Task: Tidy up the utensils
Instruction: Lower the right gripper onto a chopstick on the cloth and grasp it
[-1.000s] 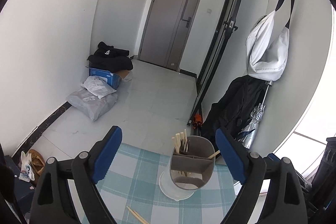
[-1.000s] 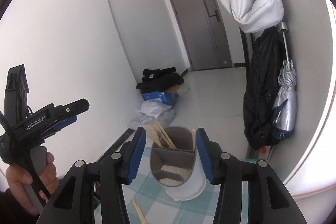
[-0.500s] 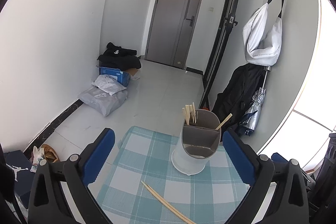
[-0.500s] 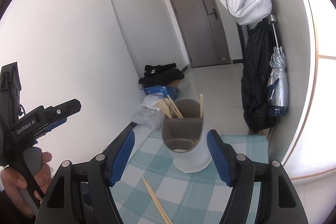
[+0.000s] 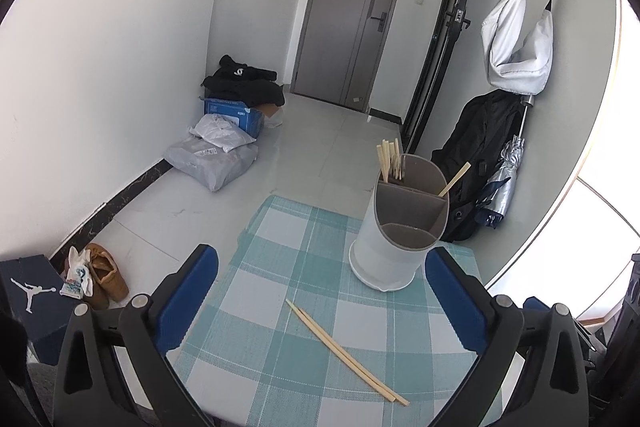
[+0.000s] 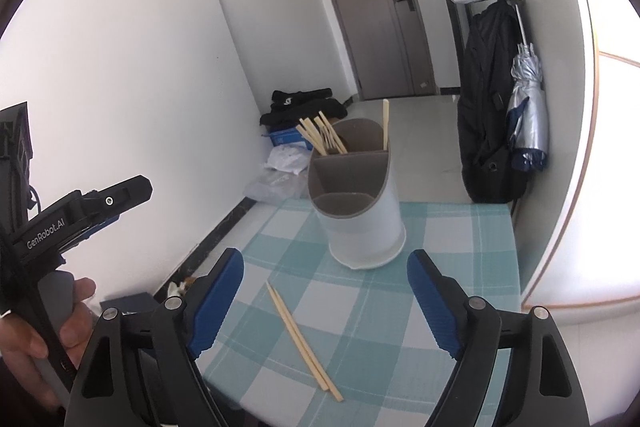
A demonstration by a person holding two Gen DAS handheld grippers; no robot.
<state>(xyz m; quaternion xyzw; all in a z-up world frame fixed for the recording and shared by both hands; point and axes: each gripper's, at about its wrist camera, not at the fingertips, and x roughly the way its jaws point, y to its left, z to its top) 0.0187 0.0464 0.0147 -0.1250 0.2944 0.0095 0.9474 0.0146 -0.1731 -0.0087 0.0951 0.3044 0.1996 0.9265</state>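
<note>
A white utensil holder (image 5: pixel 394 231) with grey dividers stands on the teal checked tablecloth (image 5: pixel 280 307); it also shows in the right wrist view (image 6: pixel 358 211). Several wooden chopsticks (image 5: pixel 390 157) stand in its far compartment, and one more leans in the right compartment (image 5: pixel 454 179). A pair of chopsticks (image 5: pixel 344 347) lies flat on the cloth, also in the right wrist view (image 6: pixel 302 337). My left gripper (image 5: pixel 320 299) is open and empty, above the near cloth. My right gripper (image 6: pixel 324 301) is open and empty, over the lying pair.
The table's edge drops off to the floor at the left (image 5: pixel 240 239). Bags and a blue box (image 5: pixel 224 143) lie on the floor by the wall. A black coat and umbrella (image 5: pixel 488 167) hang at the right. The left gripper's body shows in the right wrist view (image 6: pixel 76 219).
Both grippers have pulled back and up from the holder, so the holder looks farther off. The pair of chopsticks on the cloth has come fully into view.
</note>
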